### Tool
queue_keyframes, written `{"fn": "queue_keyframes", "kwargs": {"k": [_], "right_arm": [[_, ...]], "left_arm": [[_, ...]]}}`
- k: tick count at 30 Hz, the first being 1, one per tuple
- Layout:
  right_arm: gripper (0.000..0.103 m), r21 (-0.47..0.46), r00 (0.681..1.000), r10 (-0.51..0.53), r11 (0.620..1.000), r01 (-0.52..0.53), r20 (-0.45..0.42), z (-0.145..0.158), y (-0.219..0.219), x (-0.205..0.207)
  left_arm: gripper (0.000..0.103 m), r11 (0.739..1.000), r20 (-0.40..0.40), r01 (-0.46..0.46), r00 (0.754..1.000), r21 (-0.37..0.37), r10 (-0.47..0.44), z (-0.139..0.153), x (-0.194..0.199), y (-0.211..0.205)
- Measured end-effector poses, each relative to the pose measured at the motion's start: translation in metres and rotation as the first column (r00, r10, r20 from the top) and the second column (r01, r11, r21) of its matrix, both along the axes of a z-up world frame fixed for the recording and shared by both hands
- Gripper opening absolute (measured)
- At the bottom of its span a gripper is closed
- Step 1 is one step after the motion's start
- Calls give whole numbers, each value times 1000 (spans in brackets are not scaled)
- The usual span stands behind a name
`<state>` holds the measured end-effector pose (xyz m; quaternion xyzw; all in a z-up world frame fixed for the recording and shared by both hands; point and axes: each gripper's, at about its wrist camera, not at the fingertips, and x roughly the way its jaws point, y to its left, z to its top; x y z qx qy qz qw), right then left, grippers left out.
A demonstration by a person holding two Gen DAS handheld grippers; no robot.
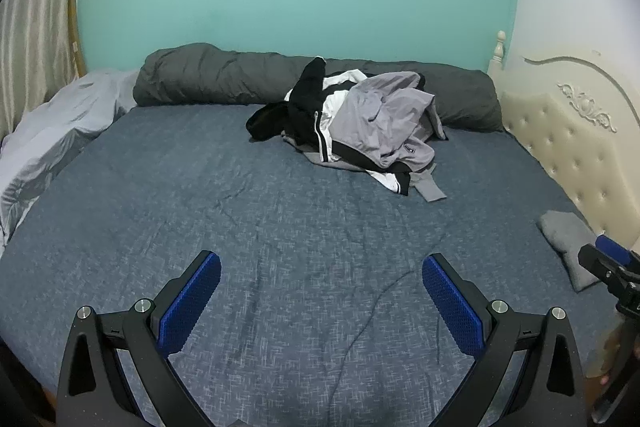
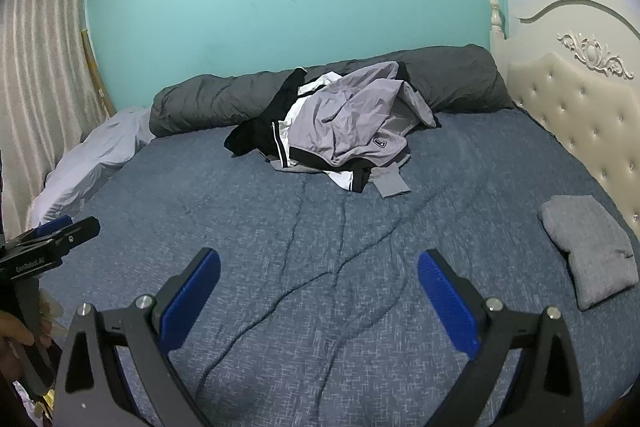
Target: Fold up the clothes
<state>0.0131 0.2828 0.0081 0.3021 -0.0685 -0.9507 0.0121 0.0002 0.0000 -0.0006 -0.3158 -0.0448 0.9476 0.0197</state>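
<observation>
Both grippers, left gripper (image 1: 321, 301) and right gripper (image 2: 319, 301), hang spread and empty over my bed (image 1: 280, 227). Beyond them the heap of clothes (image 2: 340, 131) lies against the rolled duvet (image 1: 208, 79); one folded grey garment (image 2: 592, 251) sits right. I'd pinch a single top layer only.

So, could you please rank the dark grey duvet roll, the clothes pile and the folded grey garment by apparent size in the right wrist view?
1. dark grey duvet roll
2. clothes pile
3. folded grey garment, smallest although nearest the camera
</observation>
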Motion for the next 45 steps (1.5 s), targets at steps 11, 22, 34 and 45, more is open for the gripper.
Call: {"fn": "queue_keyframes", "kwargs": {"k": [11,22,34,45], "right_arm": [[100,-6,1000,7,1000,-7,-1,3,5,-3],[100,-1,1000,9,1000,-9,-5,4,2,-4],[100,-5,1000,8,1000,-8,-6,5,-1,-7],[100,0,1000,4,1000,-4,-4,8,0,-7]], "left_arm": [[103,1000,-2,-3,1000,-19,3,-5,1,4],[103,1000,-6,2,1000,-6,-2,5,1,0],[103,1000,-2,2,1000,-7,-2,10,0,-2],[103,1000,-5,12,1000,-7,-12,13,0,0]]}}
